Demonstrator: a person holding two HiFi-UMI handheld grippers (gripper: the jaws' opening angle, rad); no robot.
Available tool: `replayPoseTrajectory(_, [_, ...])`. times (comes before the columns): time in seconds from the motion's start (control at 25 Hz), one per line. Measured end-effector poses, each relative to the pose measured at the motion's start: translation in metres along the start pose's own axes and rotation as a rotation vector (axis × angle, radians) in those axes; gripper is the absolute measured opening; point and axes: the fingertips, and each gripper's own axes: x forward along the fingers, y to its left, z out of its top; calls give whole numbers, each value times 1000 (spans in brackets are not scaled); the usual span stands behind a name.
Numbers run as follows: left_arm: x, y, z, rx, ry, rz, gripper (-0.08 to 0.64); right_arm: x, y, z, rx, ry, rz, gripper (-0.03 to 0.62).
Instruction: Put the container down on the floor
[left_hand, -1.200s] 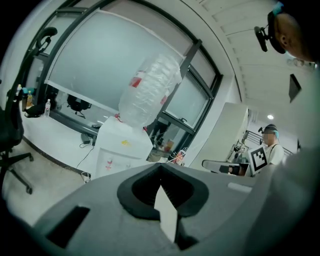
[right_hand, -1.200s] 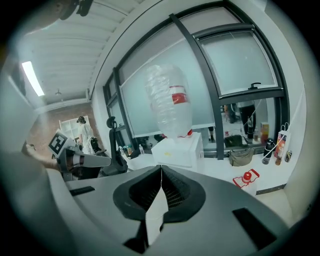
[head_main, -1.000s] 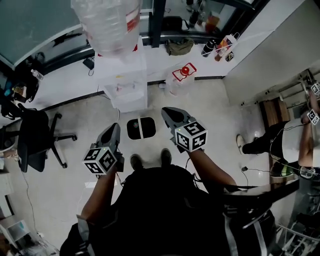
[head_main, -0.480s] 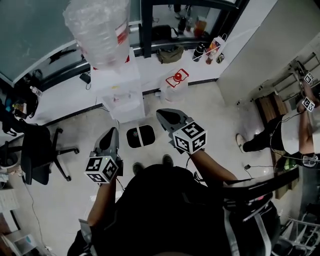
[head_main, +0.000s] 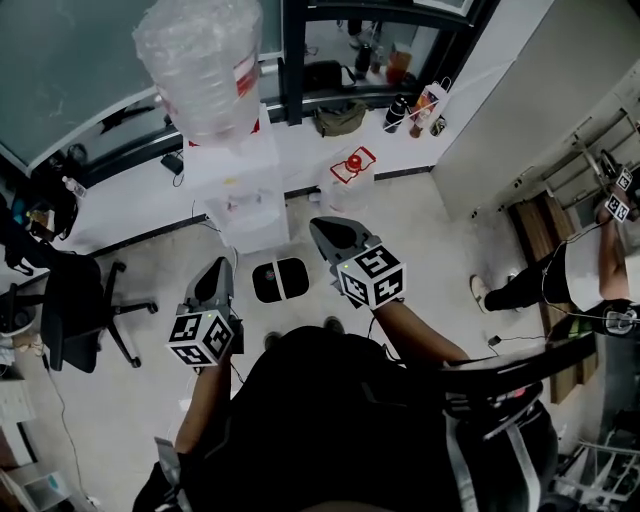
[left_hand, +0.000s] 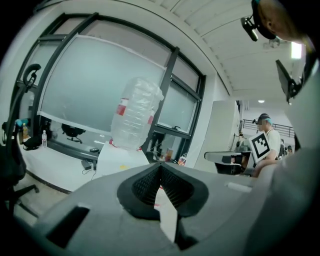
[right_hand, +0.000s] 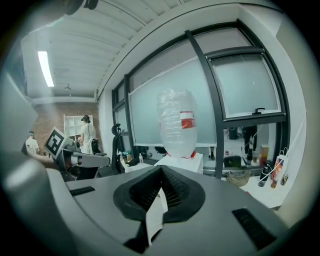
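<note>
A big clear water jug (head_main: 205, 65) stands upside down on a white dispenser (head_main: 235, 185) by the window; it also shows in the left gripper view (left_hand: 136, 114) and the right gripper view (right_hand: 177, 122). My left gripper (head_main: 218, 272) hangs at my left, short of the dispenser, jaws shut with nothing between them (left_hand: 160, 167). My right gripper (head_main: 322, 228) is held a little farther forward, right of the dispenser, also shut and empty (right_hand: 161, 170). Neither touches the jug.
A black oval pad (head_main: 280, 280) lies on the floor before my feet. A small clear jug with a red cap (head_main: 352, 172) stands right of the dispenser. An office chair (head_main: 75, 300) is at left, bags and bottles (head_main: 420, 105) by the window, another person (head_main: 570, 285) at right.
Both grippers stayed shut and drifted slightly; the right one moved a little left and forward. The view shifted, so the dispenser and jug sit lower in frame.
</note>
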Motion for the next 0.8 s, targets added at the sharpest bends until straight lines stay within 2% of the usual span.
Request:
replayPoseTrajectory(0.28, [8, -2, 0, -8, 1, -7, 11, -1, -3, -2, -8, 7, -6, 8])
replayPoseTrajectory(0.48, [12, -8, 5, 46, -3, -11, 11, -1, -4, -1, -10, 6, -4, 8])
replayPoseTrajectory(0.8, [16, -4, 5, 42, -1, -8, 11, 5, -7, -2, -14, 17, 1, 8])
